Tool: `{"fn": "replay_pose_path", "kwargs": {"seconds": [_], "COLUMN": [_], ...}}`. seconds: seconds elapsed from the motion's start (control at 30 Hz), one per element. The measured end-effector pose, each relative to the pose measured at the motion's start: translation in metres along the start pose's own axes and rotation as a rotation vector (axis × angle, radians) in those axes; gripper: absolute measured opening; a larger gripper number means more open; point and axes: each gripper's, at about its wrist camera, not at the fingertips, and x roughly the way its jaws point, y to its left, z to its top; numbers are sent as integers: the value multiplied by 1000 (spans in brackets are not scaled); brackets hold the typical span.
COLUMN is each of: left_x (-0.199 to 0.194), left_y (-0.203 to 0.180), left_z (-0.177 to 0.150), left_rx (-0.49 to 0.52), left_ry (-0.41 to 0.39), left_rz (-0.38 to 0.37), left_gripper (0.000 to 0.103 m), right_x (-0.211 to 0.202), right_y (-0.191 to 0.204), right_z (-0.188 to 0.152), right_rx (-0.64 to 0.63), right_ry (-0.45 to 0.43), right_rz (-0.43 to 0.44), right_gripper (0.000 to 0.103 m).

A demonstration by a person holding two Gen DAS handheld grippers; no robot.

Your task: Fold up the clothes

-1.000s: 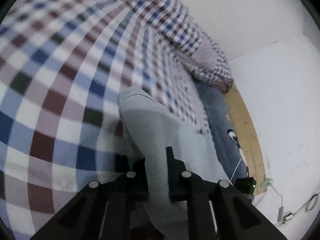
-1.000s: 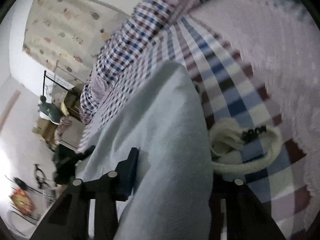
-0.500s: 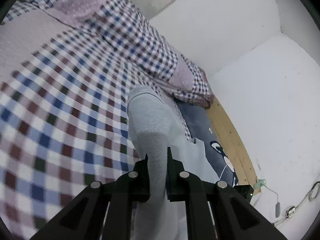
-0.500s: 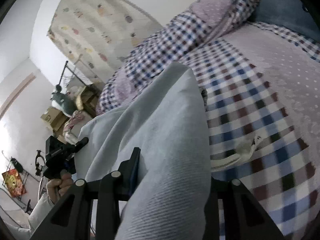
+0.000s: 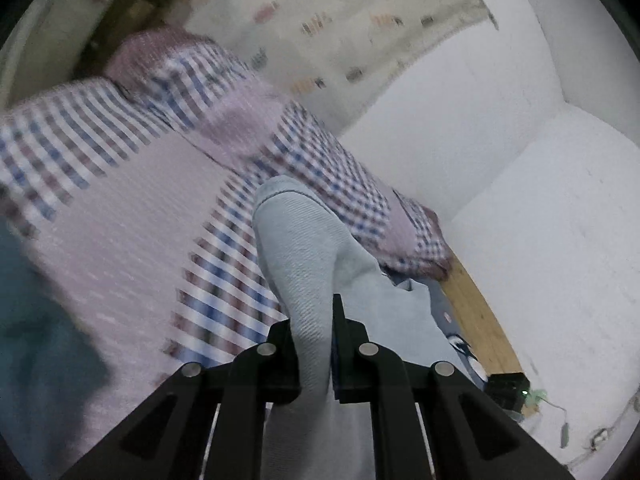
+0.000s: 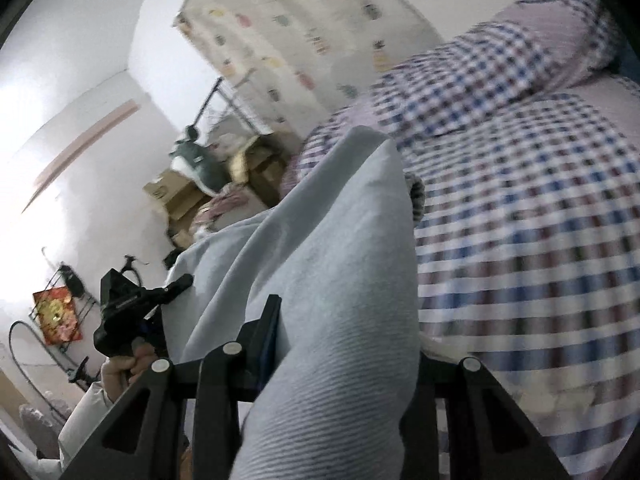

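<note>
- One garment (image 5: 308, 256): pale grey-blue ribbed knit, lifted above the bed (image 5: 120, 240) and stretched between my two grippers.
- Its long axis runs from gripper to gripper; a rounded fold (image 6: 360, 184) sticks up past each.
- My left gripper (image 5: 314, 344) is closed tight on a narrow pinch of it.
- My right gripper (image 6: 344, 344) clamps a thicker bunch; its far finger is hidden.
- Beyond the garment: one checked quilt (image 6: 520, 200), one patterned curtain (image 5: 340, 20).

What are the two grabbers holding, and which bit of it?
Both hold the light grey garment. The left gripper pinches a ribbed edge; the right gripper grips a bunched fold. Which part of the garment cannot be told.
</note>
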Motion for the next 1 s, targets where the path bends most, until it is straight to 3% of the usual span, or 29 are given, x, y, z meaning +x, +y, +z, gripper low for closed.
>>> {"fn": "replay_pose_path", "kwargs": {"seconds": [0.27, 0.5, 0.6, 0.77, 1.0], "left_x": [-115, -155, -155, -132, -90], "left_y": [70, 119, 139, 170, 231], "left_z": [69, 116, 133, 147, 119], "left_rx": [50, 140, 175, 250, 236], "left_ry": [-57, -31, -17, 49, 159], "left_rz": [223, 415, 453, 517, 624], "left_gripper": [9, 9, 9, 9, 14], "right_x": [92, 154, 165, 204, 268], "right_y": [130, 226, 255, 270, 240], "right_z": [-40, -105, -141, -187, -245], "right_rx": [-41, -67, -106, -122, -75], "right_ry": [-3, -32, -62, -44, 141], "right_rz": [75, 60, 28, -54, -181], "right_gripper": [36, 36, 36, 35, 37]}}
